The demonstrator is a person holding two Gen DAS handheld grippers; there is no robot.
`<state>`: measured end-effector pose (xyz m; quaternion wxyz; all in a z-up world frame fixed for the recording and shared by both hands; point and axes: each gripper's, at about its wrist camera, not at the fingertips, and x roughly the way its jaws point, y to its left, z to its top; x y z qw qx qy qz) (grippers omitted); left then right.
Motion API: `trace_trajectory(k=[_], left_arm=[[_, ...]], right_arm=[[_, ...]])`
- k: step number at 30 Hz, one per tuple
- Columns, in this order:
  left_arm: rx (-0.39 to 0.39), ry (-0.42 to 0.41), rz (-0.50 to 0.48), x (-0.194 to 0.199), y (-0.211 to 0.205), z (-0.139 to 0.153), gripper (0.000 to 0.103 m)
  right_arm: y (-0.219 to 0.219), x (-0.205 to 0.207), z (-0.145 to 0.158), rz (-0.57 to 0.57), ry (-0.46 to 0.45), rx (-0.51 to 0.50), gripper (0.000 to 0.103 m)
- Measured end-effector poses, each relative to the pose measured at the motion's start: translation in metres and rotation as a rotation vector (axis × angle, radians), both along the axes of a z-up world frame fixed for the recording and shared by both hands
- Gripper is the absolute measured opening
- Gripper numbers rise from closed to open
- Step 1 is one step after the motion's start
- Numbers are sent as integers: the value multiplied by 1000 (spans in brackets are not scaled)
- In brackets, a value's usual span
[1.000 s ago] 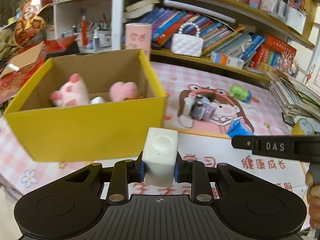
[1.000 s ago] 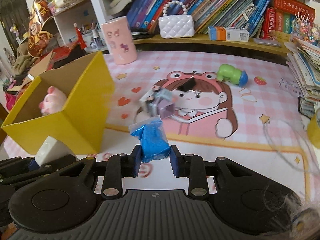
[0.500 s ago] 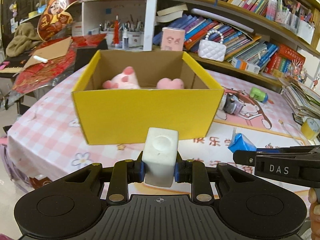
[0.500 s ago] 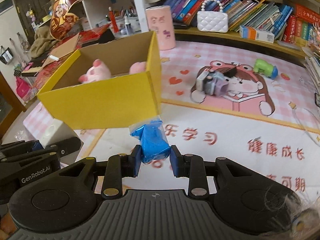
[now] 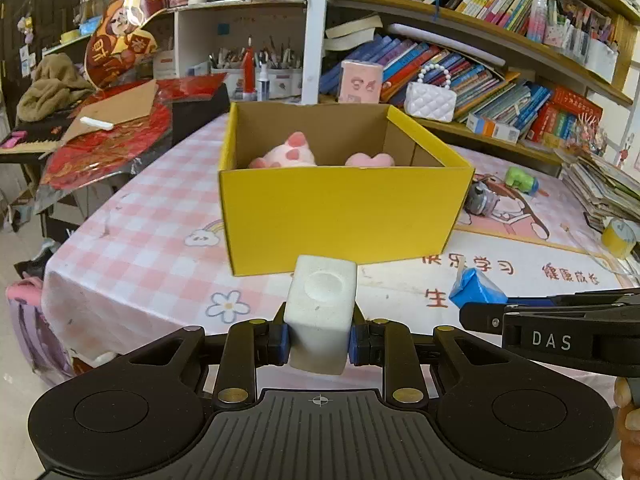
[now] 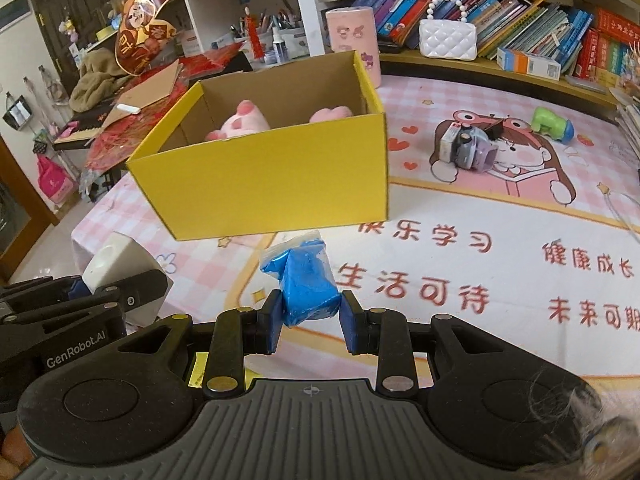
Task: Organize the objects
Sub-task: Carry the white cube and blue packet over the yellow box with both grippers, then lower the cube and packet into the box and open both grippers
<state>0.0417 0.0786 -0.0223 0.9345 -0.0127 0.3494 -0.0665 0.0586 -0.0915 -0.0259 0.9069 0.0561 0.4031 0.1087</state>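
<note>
My left gripper (image 5: 319,340) is shut on a white block (image 5: 322,312) with a round dimple on top, held above the table's near edge. My right gripper (image 6: 310,316) is shut on a blue packet in clear wrap (image 6: 306,280). Each gripper shows in the other's view: the white block (image 6: 116,264) at the left of the right wrist view, the blue packet (image 5: 476,290) at the right of the left wrist view. Ahead of both stands an open yellow cardboard box (image 5: 340,216) (image 6: 272,184) holding pink plush toys (image 5: 288,154) (image 6: 240,122).
On the pink cartoon tablecloth (image 6: 480,208) lie a small purple-grey toy (image 6: 468,148) and a green toy (image 6: 552,122). A pink cylinder (image 6: 354,36), a white quilted purse (image 6: 448,38) and bookshelves line the back. A book stack (image 5: 604,188) and yellow tape roll (image 5: 618,236) sit right.
Both grippers have drawn back from the yellow box with their loads still held. The box now looks smaller and farther, and more of the table's near edge shows.
</note>
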Motion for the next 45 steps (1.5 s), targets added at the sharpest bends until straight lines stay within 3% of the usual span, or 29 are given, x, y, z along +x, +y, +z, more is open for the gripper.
trace_trajectory(k=[16, 21, 32, 45], left_arm=[[-34, -32, -19, -2, 23, 8, 24], [-52, -55, -28, 12, 21, 17, 24], [-48, -161, 15, 69, 13, 45, 24], [17, -152, 59, 135, -13, 35, 24]], right_arm=[[26, -6, 3, -20, -5, -38, 27], [24, 3, 12, -24, -51, -50, 27], [13, 76, 50, -23, -208, -42, 27], [12, 154, 45, 85, -226, -81, 28]])
